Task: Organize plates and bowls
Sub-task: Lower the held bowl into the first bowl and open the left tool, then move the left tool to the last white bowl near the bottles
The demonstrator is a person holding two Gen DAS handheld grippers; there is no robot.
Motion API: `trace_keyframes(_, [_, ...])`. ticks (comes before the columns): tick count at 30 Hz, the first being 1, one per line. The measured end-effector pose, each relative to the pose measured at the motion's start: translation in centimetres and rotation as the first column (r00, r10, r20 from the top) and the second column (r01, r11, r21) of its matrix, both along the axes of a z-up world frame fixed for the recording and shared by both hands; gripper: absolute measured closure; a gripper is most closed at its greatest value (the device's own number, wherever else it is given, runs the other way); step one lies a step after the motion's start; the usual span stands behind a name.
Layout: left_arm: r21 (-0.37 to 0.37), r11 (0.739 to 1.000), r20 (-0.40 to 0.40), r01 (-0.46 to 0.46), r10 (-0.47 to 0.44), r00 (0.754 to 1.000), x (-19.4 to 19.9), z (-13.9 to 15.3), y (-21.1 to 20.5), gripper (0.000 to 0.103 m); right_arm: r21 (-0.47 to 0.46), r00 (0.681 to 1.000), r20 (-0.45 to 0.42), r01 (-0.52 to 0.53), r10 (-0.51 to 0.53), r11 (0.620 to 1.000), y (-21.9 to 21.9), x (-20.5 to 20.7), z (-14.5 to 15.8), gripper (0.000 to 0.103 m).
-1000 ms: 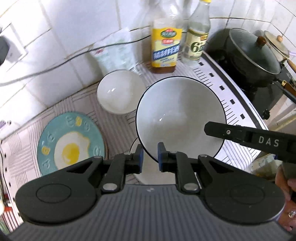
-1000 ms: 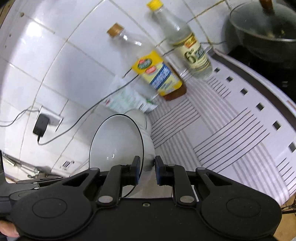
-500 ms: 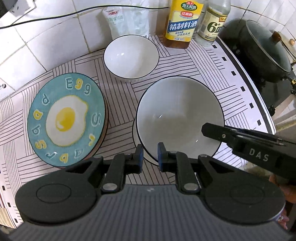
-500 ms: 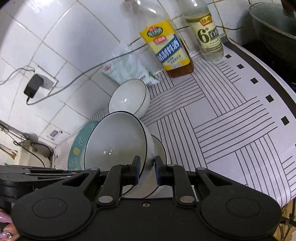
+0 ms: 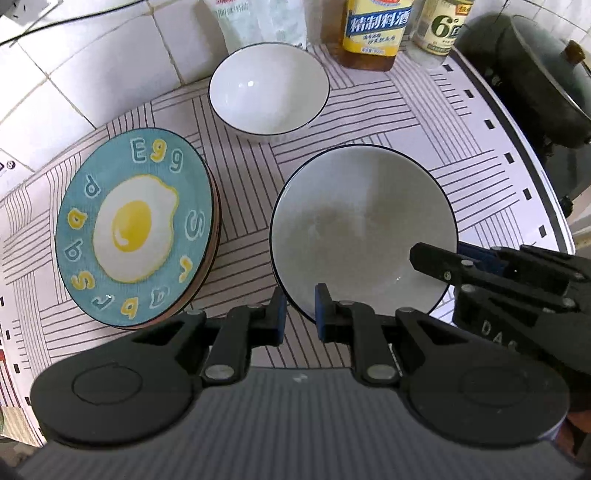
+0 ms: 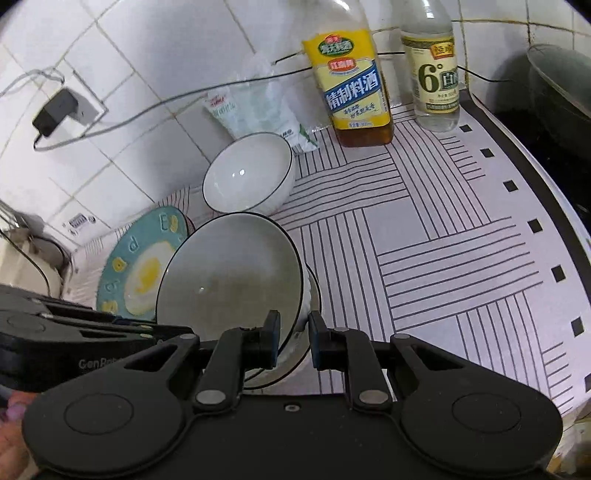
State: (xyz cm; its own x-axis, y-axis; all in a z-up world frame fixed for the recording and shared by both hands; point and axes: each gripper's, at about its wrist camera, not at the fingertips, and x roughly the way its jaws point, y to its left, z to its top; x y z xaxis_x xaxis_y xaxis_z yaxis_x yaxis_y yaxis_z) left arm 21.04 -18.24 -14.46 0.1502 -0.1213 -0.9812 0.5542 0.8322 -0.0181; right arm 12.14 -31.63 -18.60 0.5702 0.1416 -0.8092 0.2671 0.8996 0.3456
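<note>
While both grippers pinch the large white black-rimmed ceramic bowl [image 5: 364, 229] by its rim, left gripper [image 5: 298, 308] near edge, right gripper [image 6: 292, 339] opposite, I'd lower it level into the bowl beneath [image 6: 312, 291], beside the teal egg-print plate [image 5: 135, 227], then release together.

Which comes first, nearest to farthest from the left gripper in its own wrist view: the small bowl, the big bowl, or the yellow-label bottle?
1. Big bowl: its rim sits between the jaws of the left gripper.
2. Small bowl: farther back, near the wall.
3. Yellow-label bottle: against the wall, back right.
</note>
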Motion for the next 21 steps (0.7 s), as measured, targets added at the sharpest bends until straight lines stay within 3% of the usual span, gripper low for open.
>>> trace_keyframes(4, [-0.011, 0.999, -0.033, -0.036, 0.036, 0.999, 0.6, -0.7, -0.1, 0.089, -0.164, 0.998, -0.021, -0.059, 0.056, 0.985, 1.8, 0.9, 0.2, 0.083])
trace_keyframes(11, [-0.006, 0.992, -0.139, -0.126, 0.124, 0.982, 1.5, -2.6, 0.6, 0.087, -0.207, 0.993, -0.068, -0.107, 0.095, 0.972, 2.4, 1.9, -0.4, 0.084])
trace_keyframes(16, [-0.012, 0.989, -0.155, -0.149, 0.145, 0.977, 1.7, -2.6, 0.8, 0.087, -0.321, 0.982, -0.116, -0.181, 0.151, 0.93, 4.1, 2.9, -0.6, 0.084])
trace_keyframes(19, [-0.016, 0.988, -0.168, -0.151, 0.146, 0.975, 1.9, -2.5, 1.2, 0.085, -0.283, 0.981, -0.122, -0.182, 0.153, 0.942, 3.4, 3.4, -0.5, 0.081])
trace_keyframes(21, [0.018, 0.994, -0.115, -0.103, 0.105, 0.988, 2.0, -1.7, 1.1, 0.077, -0.24, 0.979, -0.129, -0.185, 0.158, 0.953, 2.7, 3.8, -0.3, 0.081])
